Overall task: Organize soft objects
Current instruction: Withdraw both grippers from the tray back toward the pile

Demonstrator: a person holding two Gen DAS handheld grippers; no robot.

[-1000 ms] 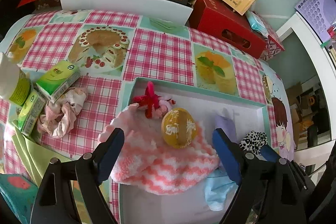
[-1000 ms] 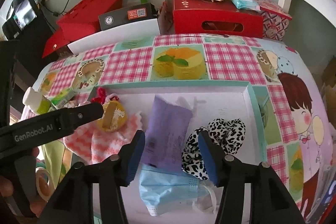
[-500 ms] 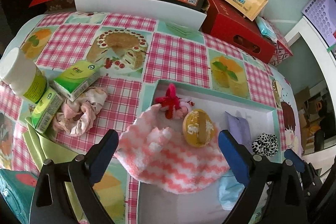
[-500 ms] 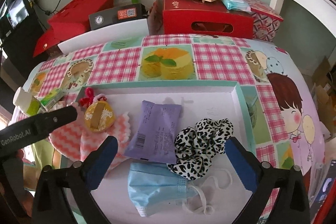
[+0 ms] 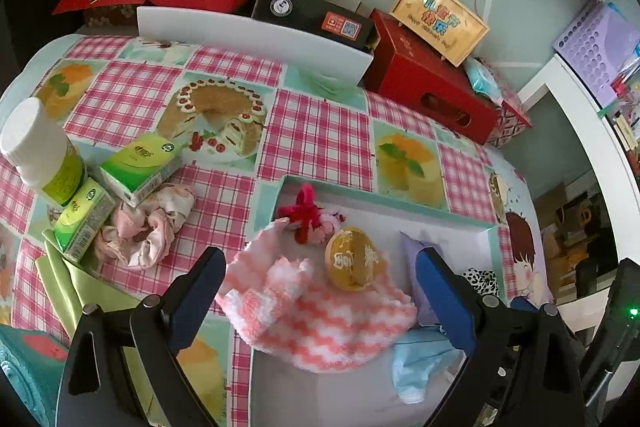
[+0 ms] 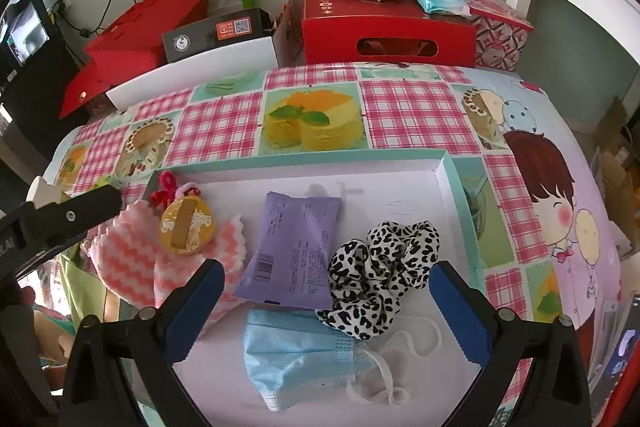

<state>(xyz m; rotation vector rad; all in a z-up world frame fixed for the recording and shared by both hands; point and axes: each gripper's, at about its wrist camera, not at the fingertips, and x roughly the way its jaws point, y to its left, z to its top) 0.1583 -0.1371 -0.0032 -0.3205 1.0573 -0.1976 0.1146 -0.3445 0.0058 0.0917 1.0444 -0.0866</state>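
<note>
Both grippers gape wide, nothing pinched: left gripper (image 5: 318, 291) hangs over the pink-and-white cloth (image 5: 320, 319) draped over the left rim of the shallow tray (image 6: 452, 179), right gripper (image 6: 326, 301) over the purple packet (image 6: 294, 247) and leopard scrunchie (image 6: 380, 267) inside that tray, its jaws having just spread apart. Only the left view shows a pink scrunchie (image 5: 146, 231), green boxes (image 5: 138, 167) and a white-capped bottle (image 5: 38, 147) left of the tray; only the right view shows the blue face mask (image 6: 300, 355) whole. In the left view the packet, mask and leopard scrunchie are mostly hidden behind a finger; the yellow round pouch (image 5: 352, 259) on the cloth has unreadable print.
</note>
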